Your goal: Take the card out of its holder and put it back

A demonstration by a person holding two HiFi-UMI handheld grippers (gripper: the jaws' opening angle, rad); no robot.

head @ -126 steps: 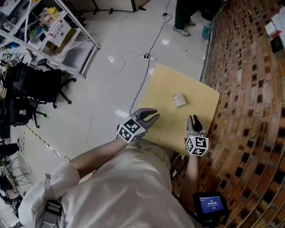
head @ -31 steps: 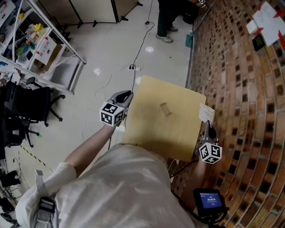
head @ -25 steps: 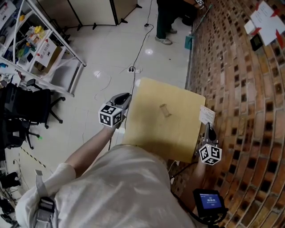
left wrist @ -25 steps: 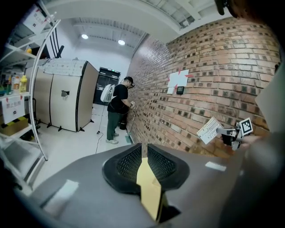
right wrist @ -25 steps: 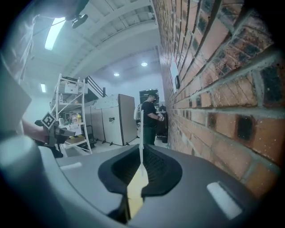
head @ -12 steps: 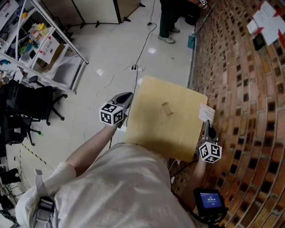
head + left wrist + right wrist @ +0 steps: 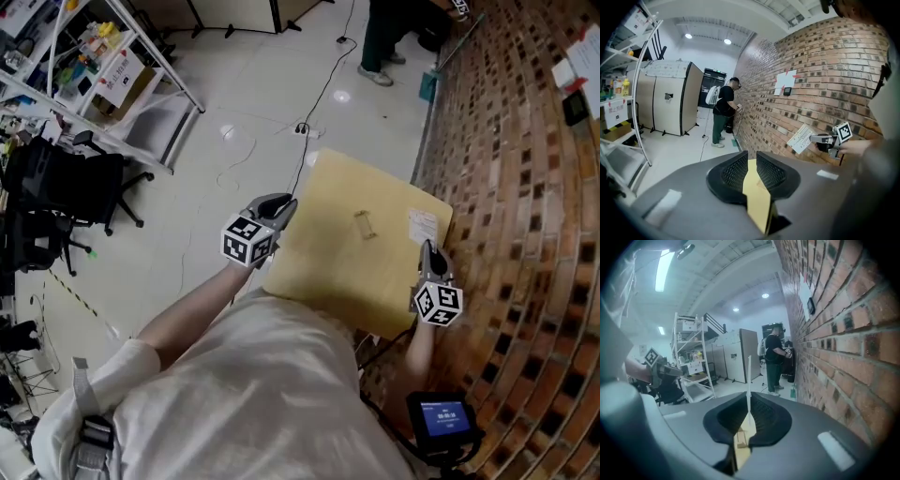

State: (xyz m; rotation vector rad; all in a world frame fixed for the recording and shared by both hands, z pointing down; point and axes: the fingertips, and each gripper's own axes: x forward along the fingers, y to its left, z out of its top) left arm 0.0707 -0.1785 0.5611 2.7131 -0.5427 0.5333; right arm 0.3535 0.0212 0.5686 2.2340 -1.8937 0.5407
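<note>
A small clear card holder (image 7: 364,223) stands empty in the middle of the yellow table (image 7: 328,272). The white card (image 7: 423,226) is held upright and edge-on in my right gripper (image 7: 428,251), which is shut on it over the table's right edge, beside the brick wall. The right gripper view shows the card (image 7: 748,380) rising from the closed jaws. My left gripper (image 7: 278,204) hovers at the table's left edge, its jaws a narrow gap apart with nothing between them. From the left gripper view I see the card (image 7: 801,138) and the right gripper (image 7: 824,139) across the table.
The brick wall (image 7: 525,187) runs close along the table's right side. A person (image 7: 394,28) stands at the far end by the wall. A metal shelving rack (image 7: 103,84), black chairs (image 7: 56,197) and a floor cable (image 7: 319,94) lie to the left.
My right gripper has brought the card down and inward, from beyond the table's right edge to over its right side. The left gripper has edged slightly toward the table.
</note>
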